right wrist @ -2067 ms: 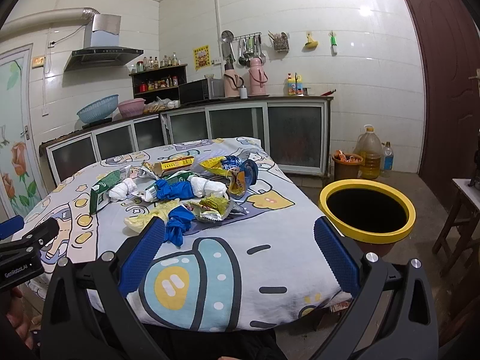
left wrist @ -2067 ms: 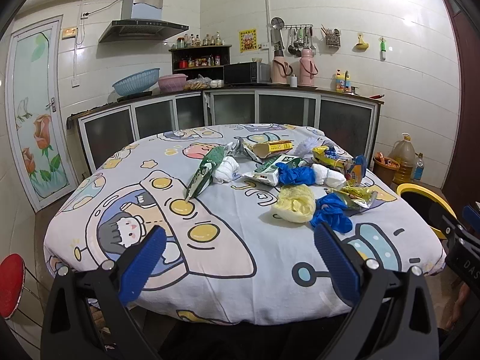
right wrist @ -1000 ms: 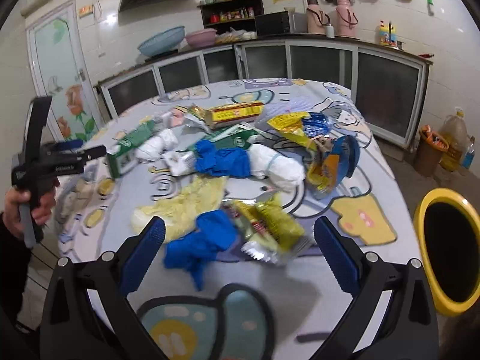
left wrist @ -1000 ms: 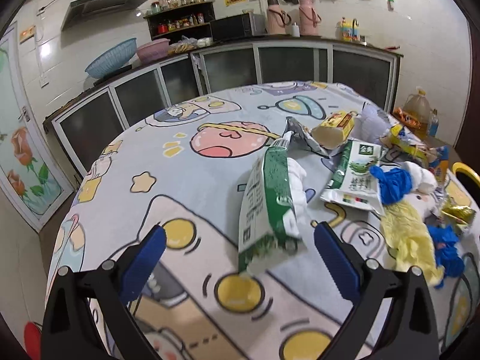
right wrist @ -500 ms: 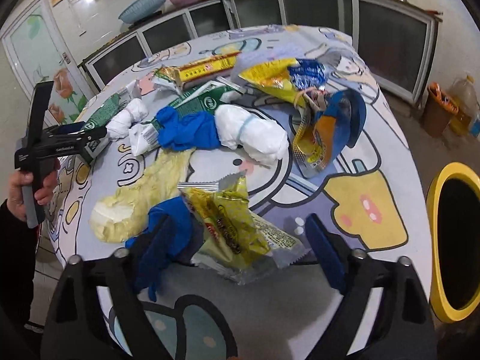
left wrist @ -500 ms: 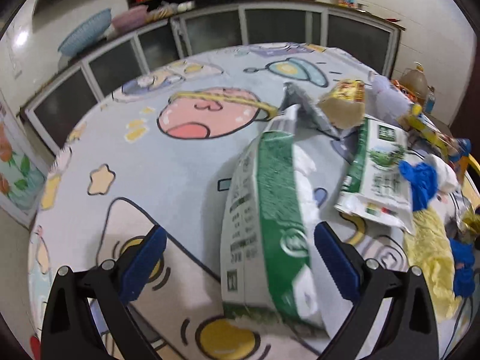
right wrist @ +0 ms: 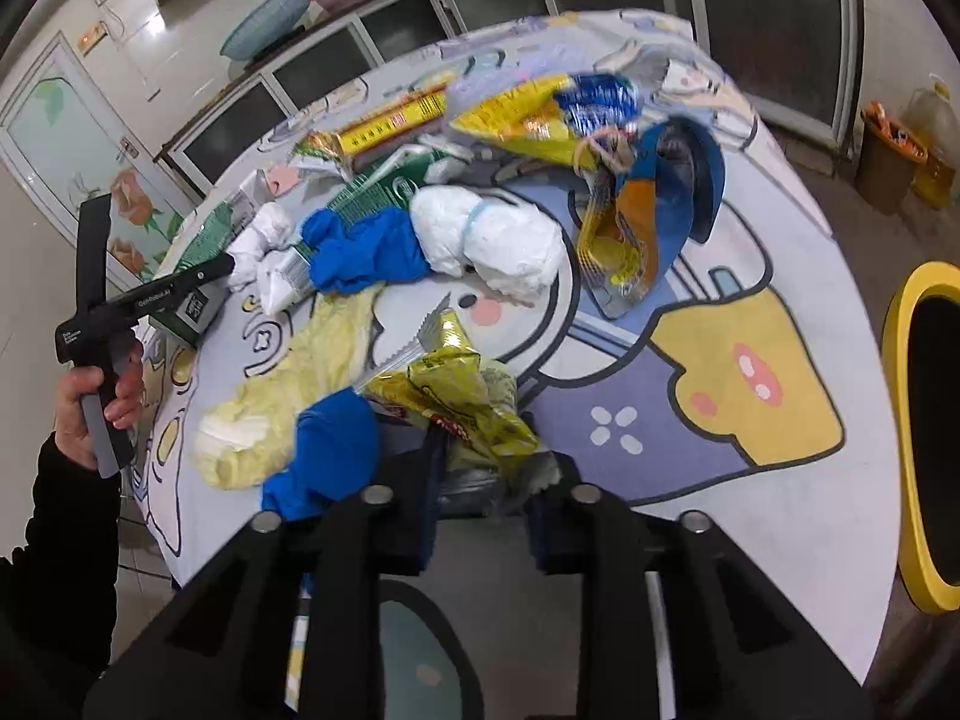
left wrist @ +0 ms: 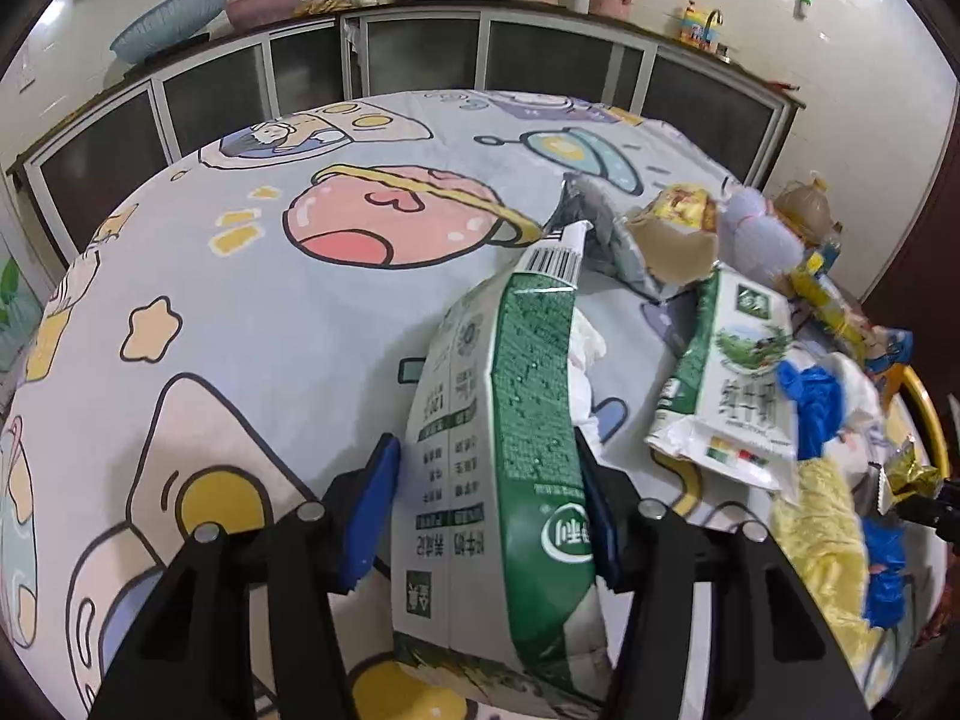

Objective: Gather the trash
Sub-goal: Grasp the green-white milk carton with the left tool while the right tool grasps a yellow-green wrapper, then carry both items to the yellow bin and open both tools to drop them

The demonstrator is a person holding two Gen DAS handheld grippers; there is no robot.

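Kitchen with tiled walls, round bench (left wrist: 252, 324) under cartoon cloth, litter heaped on its right half. Task barely begun: nothing visibly binned yet, yellow-rimmed bin (right wrist: 900, 360) beside the bench, inside dark and unreadable. First two picks in hand.

Left tongs (left wrist: 480, 510) closing around green milk carton (left wrist: 510, 420), which lies on the cloth at the pile's left edge; right pad against the carton, left pad just beside it, full press not clear. Right tongs (right wrist: 486, 498) closing, nearly pressed together, pinching yellow snack wrapper (right wrist: 456, 396) at the near edge of the pile.

Left to do: blue gloves (right wrist: 360, 252), yellowish glove (right wrist: 288, 384), white wad (right wrist: 492, 234), second carton (left wrist: 738, 384), other wrappers, all on the bench.

Versus a second ago: both tongs then spread wide and hanging back from the litter, now dropped in close and tipped downward, each with a piece between the pads. Pile itself unchanged apart from that.
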